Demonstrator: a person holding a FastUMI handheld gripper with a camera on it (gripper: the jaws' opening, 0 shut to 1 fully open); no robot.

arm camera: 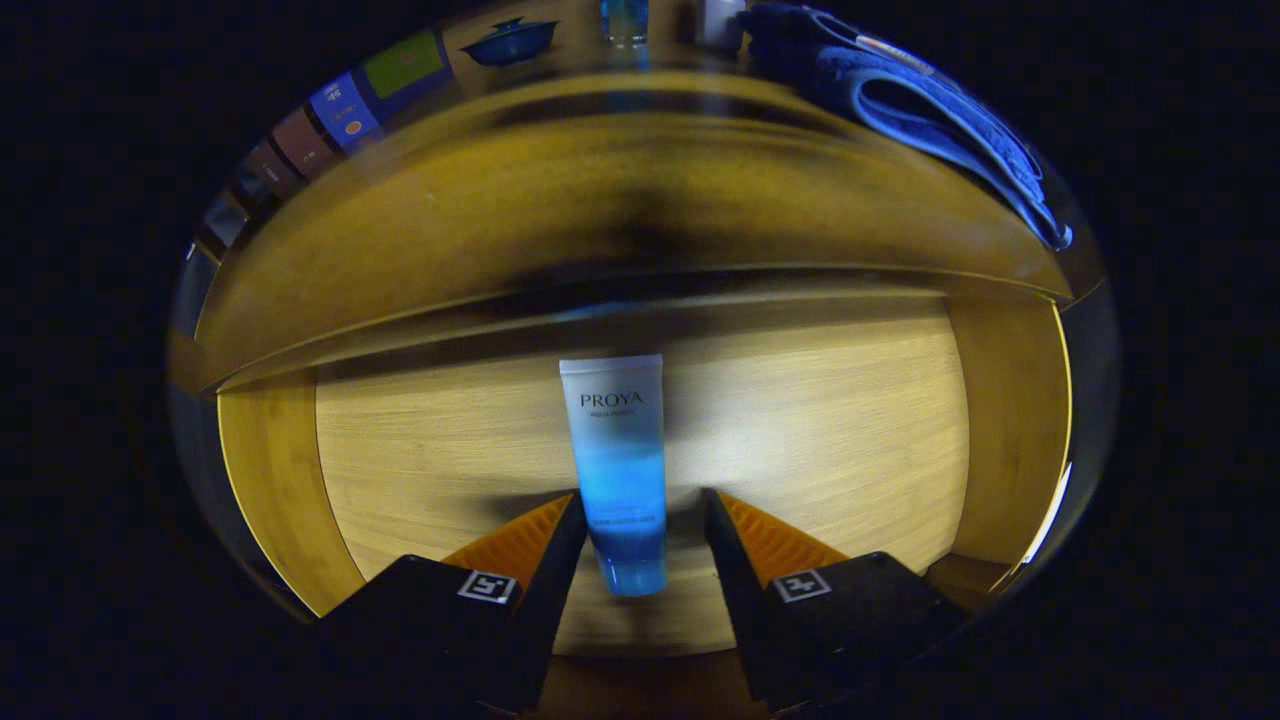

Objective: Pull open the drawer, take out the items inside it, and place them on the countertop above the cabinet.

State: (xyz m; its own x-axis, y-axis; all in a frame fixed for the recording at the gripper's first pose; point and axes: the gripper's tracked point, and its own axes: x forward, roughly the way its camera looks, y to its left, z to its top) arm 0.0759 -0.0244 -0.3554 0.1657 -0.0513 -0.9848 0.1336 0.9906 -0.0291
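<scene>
Drawer [850, 420] open; tongs [645, 510] released, straddling the tube [618, 470]. Grasp and transfer to tabletop [560, 55] remain.

Gripper [644, 510]: fingers parted, pointing forward and down into the open drawer [420, 450], tips near its front edge. A tube [620, 470] lies between the fingers; a gap shows on each side, so neither finger presses on it.

One tube [620, 470] in one open drawer [830, 430]; one bowl [512, 42], one blue towel [930, 110] on countertop [600, 200].
</scene>
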